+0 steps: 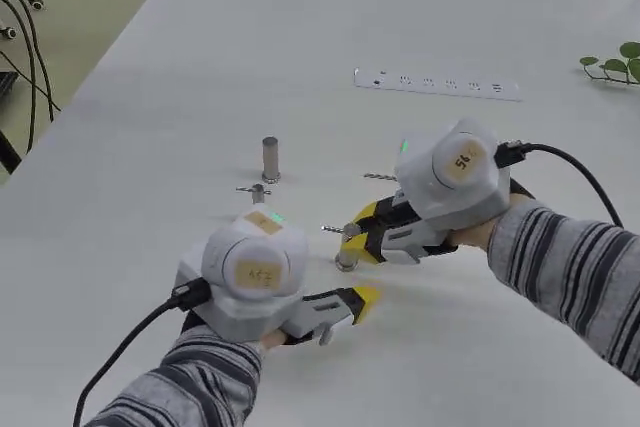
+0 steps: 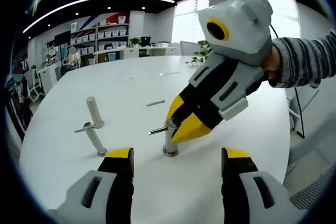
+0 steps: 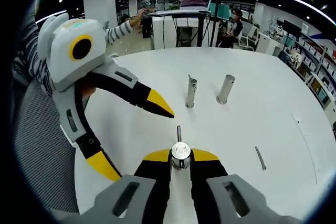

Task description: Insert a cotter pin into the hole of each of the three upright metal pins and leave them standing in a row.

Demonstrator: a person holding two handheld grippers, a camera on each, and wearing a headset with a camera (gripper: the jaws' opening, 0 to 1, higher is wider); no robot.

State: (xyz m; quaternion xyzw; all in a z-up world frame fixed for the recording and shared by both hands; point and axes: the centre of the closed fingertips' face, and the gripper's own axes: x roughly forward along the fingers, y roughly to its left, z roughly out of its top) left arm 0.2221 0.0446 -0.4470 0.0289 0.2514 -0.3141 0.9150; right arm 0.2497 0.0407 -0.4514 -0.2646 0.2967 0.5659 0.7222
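Right gripper view shows the right gripper (image 3: 180, 157) clenched atop the upright metal pin (image 2: 170, 139), cotter pin (image 3: 178, 132) poking level ahead; left gripper (image 2: 177, 154) gapes, released.

On the table (image 1: 250, 47) the near pin (image 1: 346, 260) stands upright. Its top sits between the jaws of the right tongs (image 1: 355, 235), which reach in from its right. A cotter pin (image 1: 330, 229) pokes out of its left side. The left tongs (image 1: 345, 313), jaws apart, lie just in front of it. The middle pin (image 1: 259, 192) stands behind it to the left, and the far pin (image 1: 270, 159) just beyond that. A loose cotter pin (image 1: 380, 177) lies behind it, slightly right. The power strip (image 1: 437, 84) lies well behind it.
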